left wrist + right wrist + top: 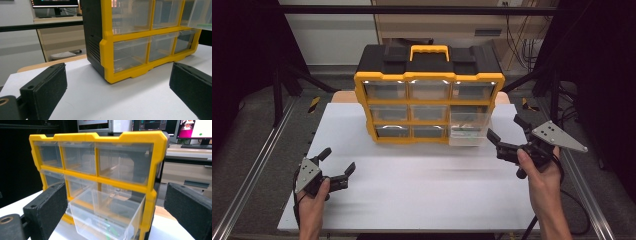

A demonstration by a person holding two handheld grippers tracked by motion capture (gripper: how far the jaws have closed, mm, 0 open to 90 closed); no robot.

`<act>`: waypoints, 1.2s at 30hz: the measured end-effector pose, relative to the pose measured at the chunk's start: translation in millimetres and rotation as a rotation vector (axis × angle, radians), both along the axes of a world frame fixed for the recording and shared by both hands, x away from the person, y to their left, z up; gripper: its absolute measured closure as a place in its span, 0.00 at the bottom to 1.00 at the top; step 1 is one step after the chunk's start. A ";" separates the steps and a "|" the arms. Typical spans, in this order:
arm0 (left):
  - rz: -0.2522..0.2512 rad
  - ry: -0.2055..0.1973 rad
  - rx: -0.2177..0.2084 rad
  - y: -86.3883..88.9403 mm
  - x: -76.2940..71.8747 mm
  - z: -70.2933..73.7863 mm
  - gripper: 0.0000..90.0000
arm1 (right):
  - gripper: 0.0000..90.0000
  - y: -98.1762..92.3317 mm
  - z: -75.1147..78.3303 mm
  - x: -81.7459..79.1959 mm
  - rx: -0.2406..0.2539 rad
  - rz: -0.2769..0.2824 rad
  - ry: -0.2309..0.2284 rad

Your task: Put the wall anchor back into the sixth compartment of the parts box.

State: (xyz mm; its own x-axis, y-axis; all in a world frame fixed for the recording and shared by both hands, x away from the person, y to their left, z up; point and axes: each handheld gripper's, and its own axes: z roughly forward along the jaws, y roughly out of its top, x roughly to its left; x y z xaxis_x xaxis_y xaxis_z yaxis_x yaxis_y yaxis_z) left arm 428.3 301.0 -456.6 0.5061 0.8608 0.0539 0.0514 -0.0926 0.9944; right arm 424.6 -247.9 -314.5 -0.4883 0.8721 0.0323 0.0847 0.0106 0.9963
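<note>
Lying under dark framing with metal rails along both sides: a white desk [412, 190], its front half bare and open for moving between the two tools. Standing at the far middle of the desk: a yellow-and-black drawer cabinet [429, 95], upright, front facing the person, long axis running side to side, carry handle on top. Sticking out toward the person from the cabinet's right column, middle row: a clear drawer [468, 127], pulled partway, its lower edge hanging low over the desk. Hovering just beside that drawer near the desk's right edge: the right tool [508, 134], jaws spread wide and holding nothing, pointing at the drawer front. Resting low near the front left corner, well apart from the cabinet: the left tool [337, 162], jaws likewise gaping wide, empty.
</note>
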 end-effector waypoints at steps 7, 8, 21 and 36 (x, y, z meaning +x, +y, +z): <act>0.001 0.003 0.003 0.8 -1.8 -0.1 0.01 | 0.07 -4.4 -17.0 -8.0 0.003 0.009 0.010; 0.001 0.003 0.002 0.6 -2.1 0.1 0.01 | 0.08 -5.3 -19.2 -8.6 0.004 0.008 0.011; -0.004 0.011 0.012 0.1 -4.6 -0.8 0.01 | 0.07 -9.1 -46.2 -15.9 0.015 0.023 0.037; -0.008 0.008 0.025 2.0 -8.8 -1.5 0.01 | 0.09 -11.7 -78.1 -17.1 0.018 0.065 0.061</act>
State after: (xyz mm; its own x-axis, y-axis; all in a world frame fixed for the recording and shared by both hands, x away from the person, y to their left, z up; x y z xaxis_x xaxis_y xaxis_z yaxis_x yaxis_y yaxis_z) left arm 419.5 302.9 -458.2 0.5131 0.8553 0.0715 0.0585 -0.1180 0.9913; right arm 407.6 -259.6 -392.6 -0.5404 0.8377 0.0792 0.1446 -0.0003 0.9895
